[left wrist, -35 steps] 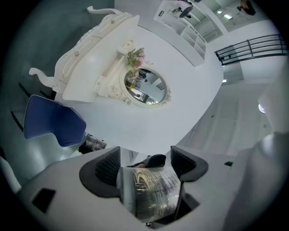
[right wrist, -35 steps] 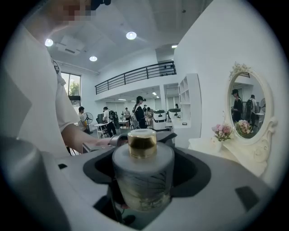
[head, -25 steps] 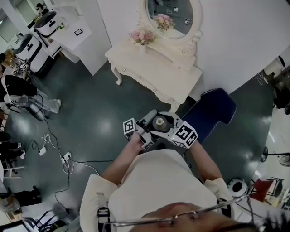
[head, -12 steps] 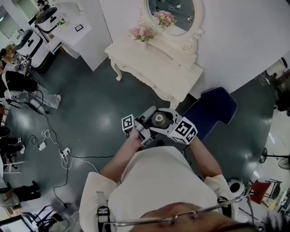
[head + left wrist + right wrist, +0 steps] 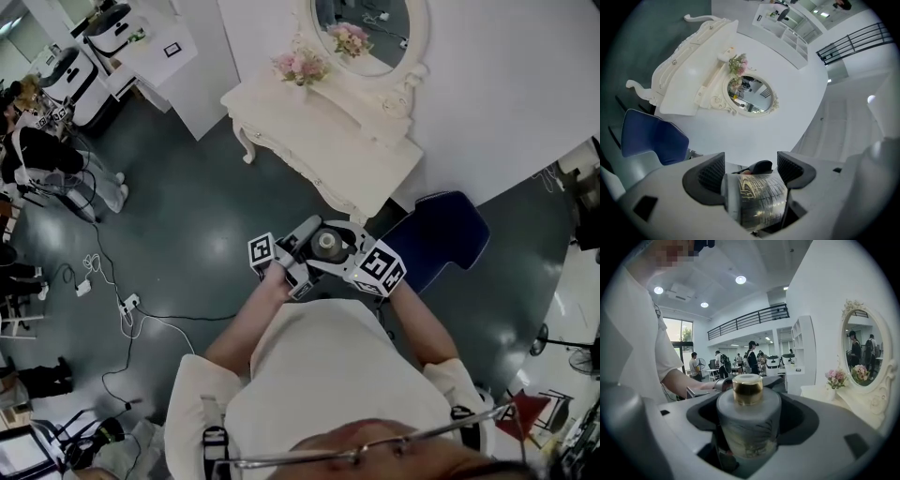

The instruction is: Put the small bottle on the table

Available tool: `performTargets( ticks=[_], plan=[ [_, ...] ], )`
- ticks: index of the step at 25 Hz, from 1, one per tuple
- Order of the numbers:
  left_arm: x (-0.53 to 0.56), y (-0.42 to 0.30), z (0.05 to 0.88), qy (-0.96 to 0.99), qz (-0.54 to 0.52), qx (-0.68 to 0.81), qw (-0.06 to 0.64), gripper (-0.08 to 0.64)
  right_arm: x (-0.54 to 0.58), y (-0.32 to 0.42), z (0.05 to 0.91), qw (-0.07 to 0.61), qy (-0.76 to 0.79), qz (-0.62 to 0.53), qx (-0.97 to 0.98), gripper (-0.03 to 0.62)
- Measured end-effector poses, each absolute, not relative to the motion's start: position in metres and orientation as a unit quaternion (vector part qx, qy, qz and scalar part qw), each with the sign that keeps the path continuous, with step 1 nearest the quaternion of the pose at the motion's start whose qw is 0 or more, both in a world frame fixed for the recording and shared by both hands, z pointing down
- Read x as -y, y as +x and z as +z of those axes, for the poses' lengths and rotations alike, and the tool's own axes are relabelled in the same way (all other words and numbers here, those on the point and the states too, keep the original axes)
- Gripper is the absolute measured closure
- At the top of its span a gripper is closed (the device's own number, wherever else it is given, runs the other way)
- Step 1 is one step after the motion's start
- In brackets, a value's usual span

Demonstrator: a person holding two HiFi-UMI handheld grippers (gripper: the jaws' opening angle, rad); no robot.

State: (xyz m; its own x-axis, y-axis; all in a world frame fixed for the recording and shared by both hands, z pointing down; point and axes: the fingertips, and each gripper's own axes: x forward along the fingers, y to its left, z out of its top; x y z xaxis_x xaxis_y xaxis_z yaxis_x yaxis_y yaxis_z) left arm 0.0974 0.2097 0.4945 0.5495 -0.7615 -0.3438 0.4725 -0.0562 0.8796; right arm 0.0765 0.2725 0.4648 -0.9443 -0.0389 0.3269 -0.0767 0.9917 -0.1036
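— Left side first?
— My left tongs [image 5: 750, 168] pinch the small bottle [image 5: 757, 199] across its patterned body.
— And the right?
— My right tongs [image 5: 749, 416] clamp it too, gold cap [image 5: 747, 389] up. I judge it rigid, slick, breakable glass, so I grip mid-body. The surface [image 5: 323, 141] lies well ahead of both tongs.

Small bottle [image 5: 327, 244] before table [image 5: 323, 136]; chair [image 5: 436, 234] right.

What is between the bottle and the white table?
Only bare dark floor, seen in the head view; the bottle is held short of the table.
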Motion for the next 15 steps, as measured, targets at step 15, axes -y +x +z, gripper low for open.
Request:
performTargets(
  ticks=[15],
  plan=[
    [-0.167,0.089,0.506,0.565,-0.439,0.123,0.688,0.221,-0.23,0.066,0.477,0.167,0.045,0.068,0.983,0.244]
  ],
)
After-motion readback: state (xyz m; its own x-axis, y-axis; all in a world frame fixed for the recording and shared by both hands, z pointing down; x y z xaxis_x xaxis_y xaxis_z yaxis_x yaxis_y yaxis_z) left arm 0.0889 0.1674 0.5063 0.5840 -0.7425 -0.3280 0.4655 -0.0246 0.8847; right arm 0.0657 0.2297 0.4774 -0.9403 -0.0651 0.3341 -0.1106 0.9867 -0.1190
